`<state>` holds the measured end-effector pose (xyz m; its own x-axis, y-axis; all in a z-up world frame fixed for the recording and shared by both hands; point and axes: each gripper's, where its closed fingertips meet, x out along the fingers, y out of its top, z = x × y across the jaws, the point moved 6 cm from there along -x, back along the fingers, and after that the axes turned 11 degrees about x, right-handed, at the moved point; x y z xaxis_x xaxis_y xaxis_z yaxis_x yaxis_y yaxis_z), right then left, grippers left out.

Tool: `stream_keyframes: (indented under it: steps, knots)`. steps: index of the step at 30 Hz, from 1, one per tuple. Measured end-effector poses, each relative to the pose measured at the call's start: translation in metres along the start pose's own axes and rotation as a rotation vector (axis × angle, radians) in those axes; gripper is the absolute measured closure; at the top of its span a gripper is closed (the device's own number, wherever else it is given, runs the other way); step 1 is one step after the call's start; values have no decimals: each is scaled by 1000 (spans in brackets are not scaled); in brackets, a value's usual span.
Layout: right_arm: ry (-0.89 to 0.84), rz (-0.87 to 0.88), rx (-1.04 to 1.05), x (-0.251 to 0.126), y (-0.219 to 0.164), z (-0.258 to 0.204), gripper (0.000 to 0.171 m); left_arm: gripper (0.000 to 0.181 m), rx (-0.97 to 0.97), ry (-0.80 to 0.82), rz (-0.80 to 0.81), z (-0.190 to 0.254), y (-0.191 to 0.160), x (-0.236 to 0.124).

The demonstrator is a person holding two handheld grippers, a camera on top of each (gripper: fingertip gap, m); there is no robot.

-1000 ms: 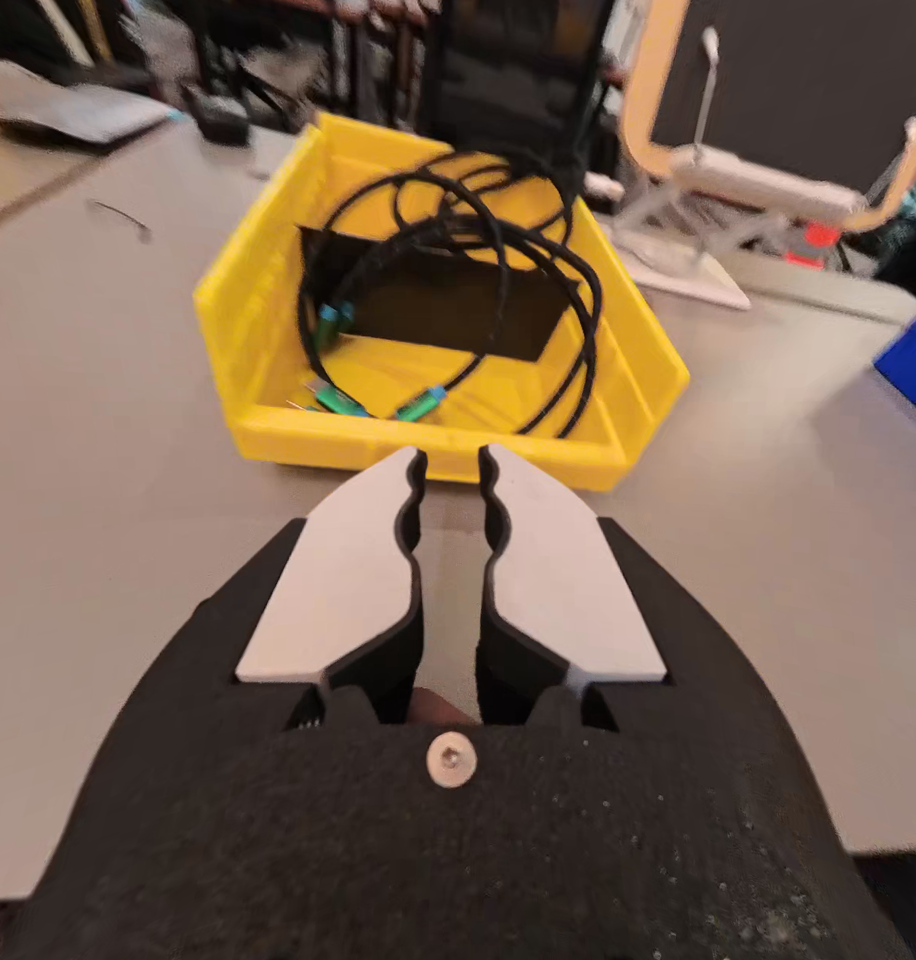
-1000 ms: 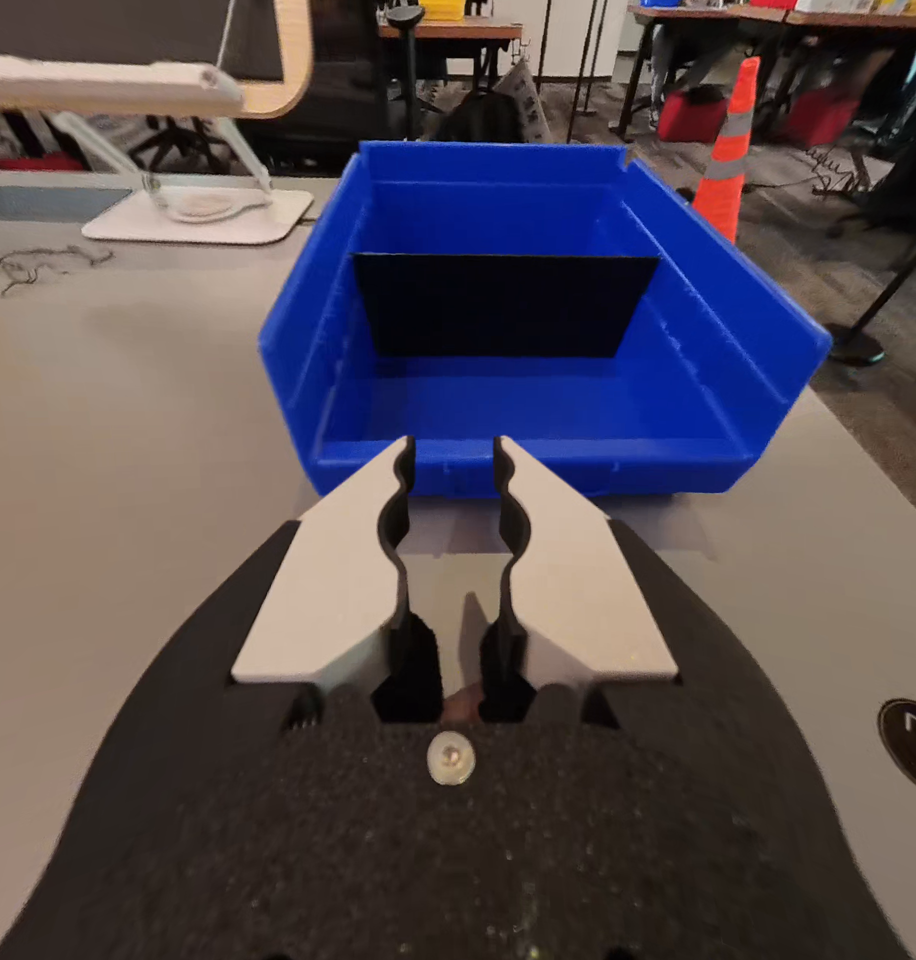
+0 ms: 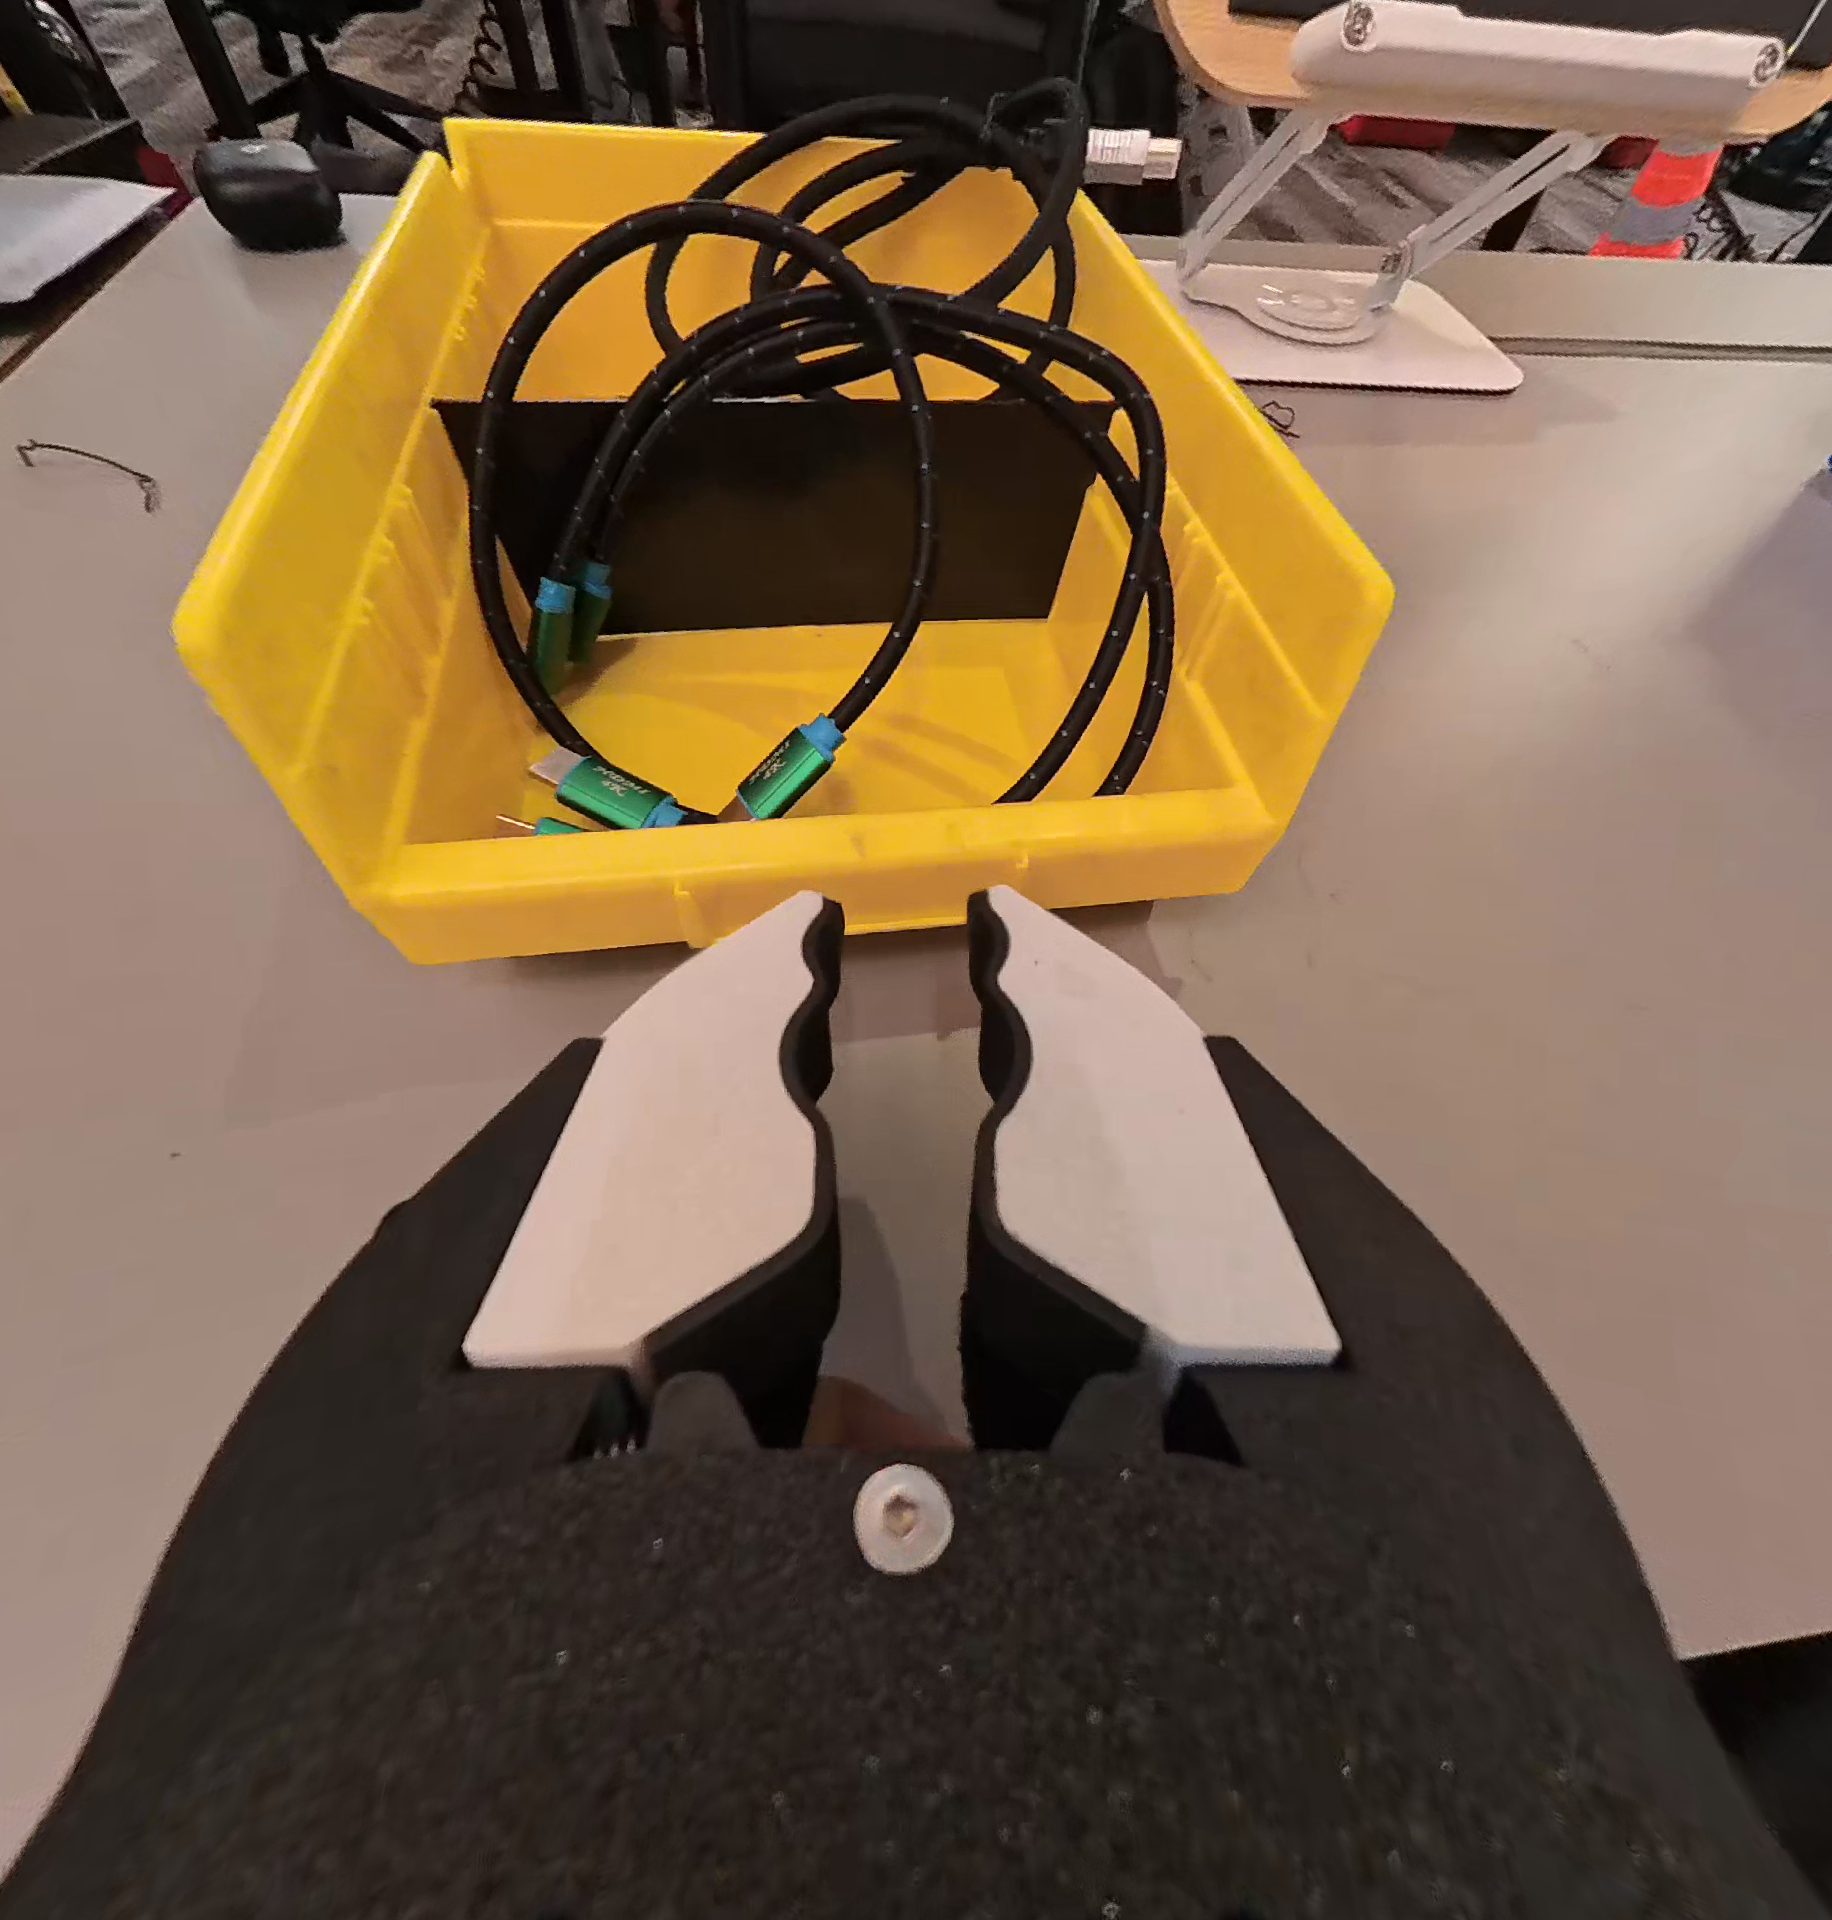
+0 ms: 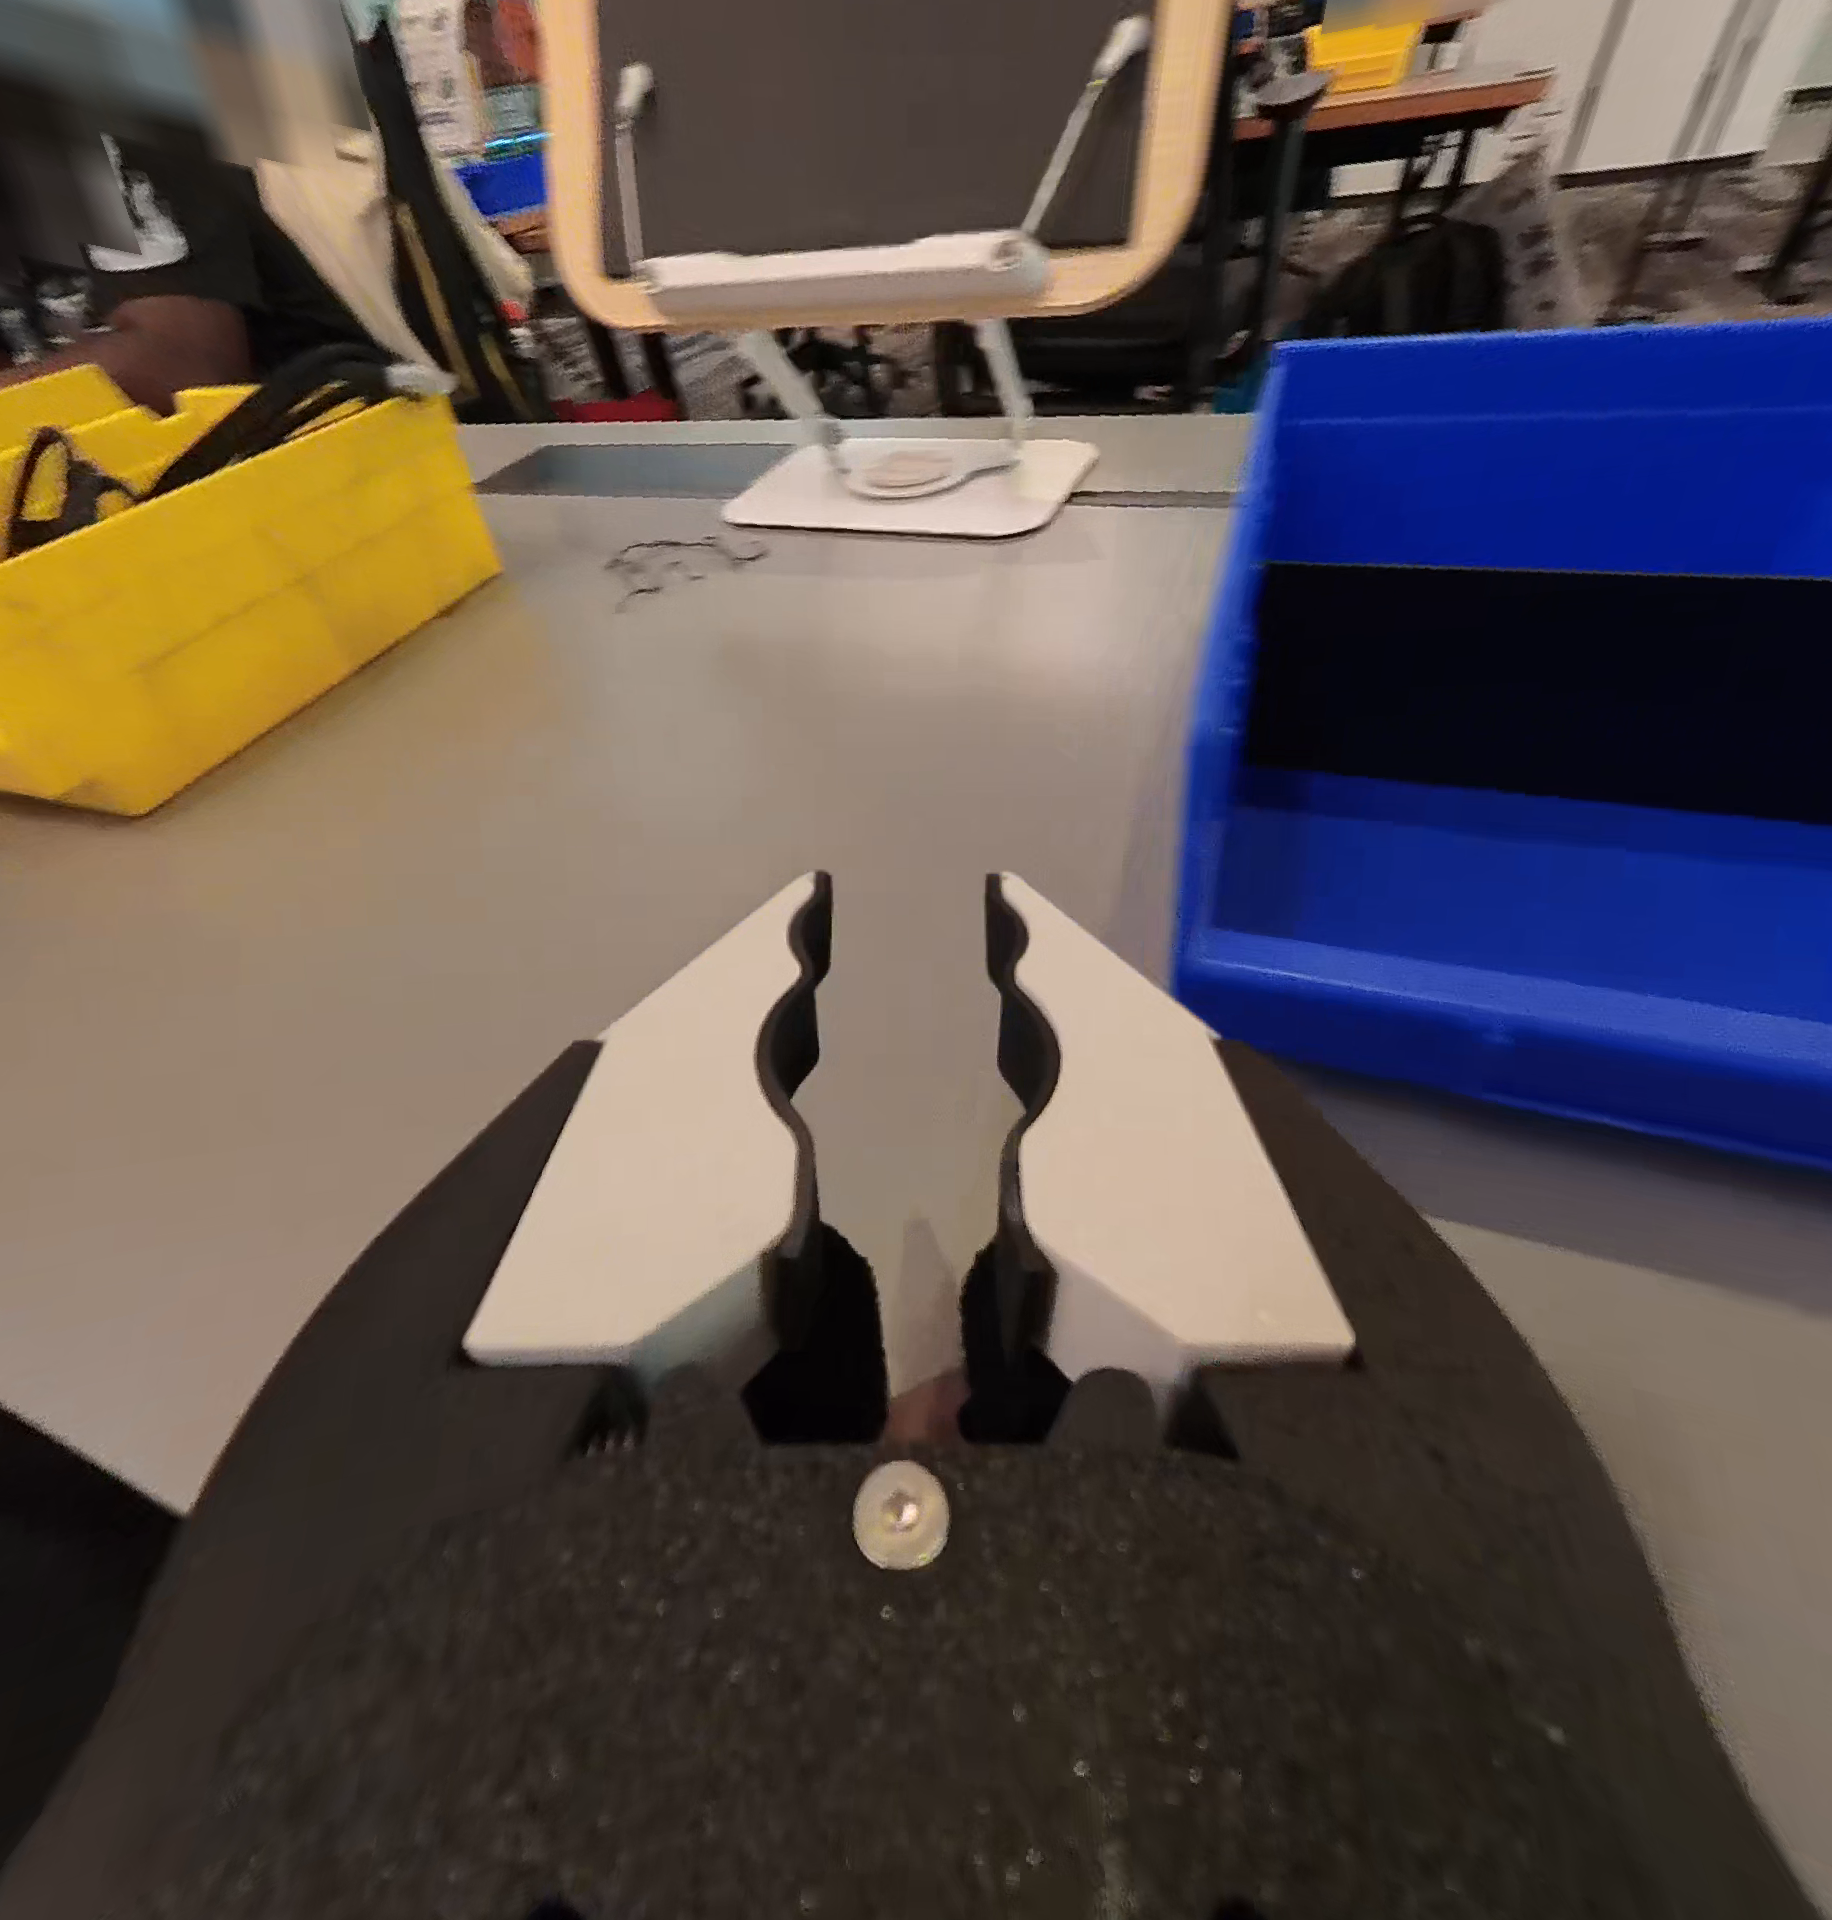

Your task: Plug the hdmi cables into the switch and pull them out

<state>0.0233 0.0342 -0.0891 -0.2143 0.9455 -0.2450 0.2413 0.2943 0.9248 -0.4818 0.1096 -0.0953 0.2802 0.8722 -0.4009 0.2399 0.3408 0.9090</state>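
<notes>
Grey desk (image 3: 216, 1039) lies bare under both my tools. My left gripper (image 3: 904, 914) hovers spread and empty just short of the near wall of the yellow bin (image 3: 808, 883). Inside it, the black braided hdmi cables (image 3: 891, 343) coil over a black divider (image 3: 839, 520), their green plugs (image 3: 616, 792) lying toward the bin's near-left corner. My right gripper (image 4: 907, 883) is spread too, holding nothing, over open desk between that yellow bin and a blue bin (image 4: 1514, 987) at the right edge. I cannot see the switch.

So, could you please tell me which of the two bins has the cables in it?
The yellow bin, in front of the left claw, holds the black braided HDMI cables; no cables show in the blue bin.
</notes>
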Motion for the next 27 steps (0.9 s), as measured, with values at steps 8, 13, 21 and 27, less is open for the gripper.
stream_keyframes:
  steps: [8,13,21,27]
  knots:
    - [157,-74,-92,13,-16,-32,142,154,32,-17,6,0,0,2]
    - [283,-100,-29,22,-17,-41,142,154,52,-60,-4,5,-7,7]
    - [379,-130,-37,38,-21,-49,140,155,84,-216,16,17,26,23]
    - [437,-136,87,47,-16,-43,140,149,336,-382,-62,-7,116,53]
